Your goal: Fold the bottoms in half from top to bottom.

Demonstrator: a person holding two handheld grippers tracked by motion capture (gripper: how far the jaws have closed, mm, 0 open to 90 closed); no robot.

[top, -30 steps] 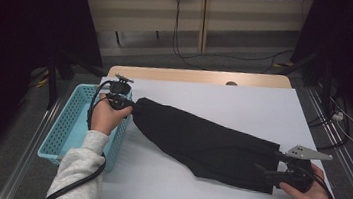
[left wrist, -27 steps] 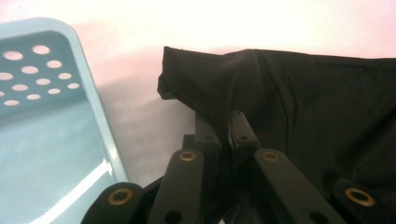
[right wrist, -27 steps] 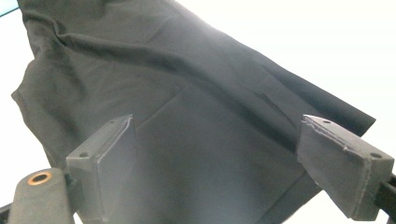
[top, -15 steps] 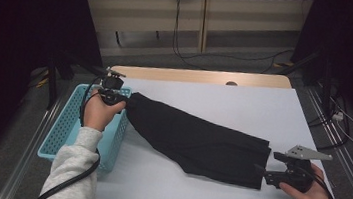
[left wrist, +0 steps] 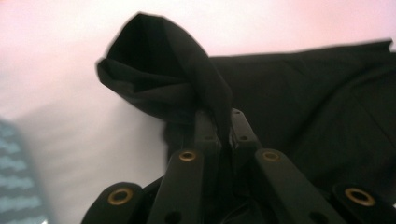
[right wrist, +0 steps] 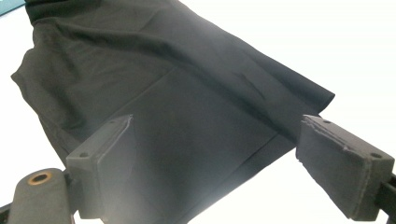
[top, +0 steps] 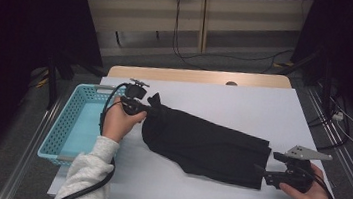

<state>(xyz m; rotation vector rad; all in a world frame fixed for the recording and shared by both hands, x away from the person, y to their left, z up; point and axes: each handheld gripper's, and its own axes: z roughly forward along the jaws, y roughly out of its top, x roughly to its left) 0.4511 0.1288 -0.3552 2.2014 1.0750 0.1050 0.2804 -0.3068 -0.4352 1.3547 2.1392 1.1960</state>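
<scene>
Since the earlier frame, the left gripper [top: 149, 107] has carried its end of the black garment [top: 209, 146] rightward, away from the blue basket [top: 68, 122] at the tabletop's left edge — the cloth now bunches there. Its jaws are clamped on a fold of fabric. The right gripper [top: 263, 172], jaws spread and empty, sits at the garment's other end near the front right corner. Step in hand, by judgement: folding the garment. Next move — close the right jaws on the hem.
</scene>
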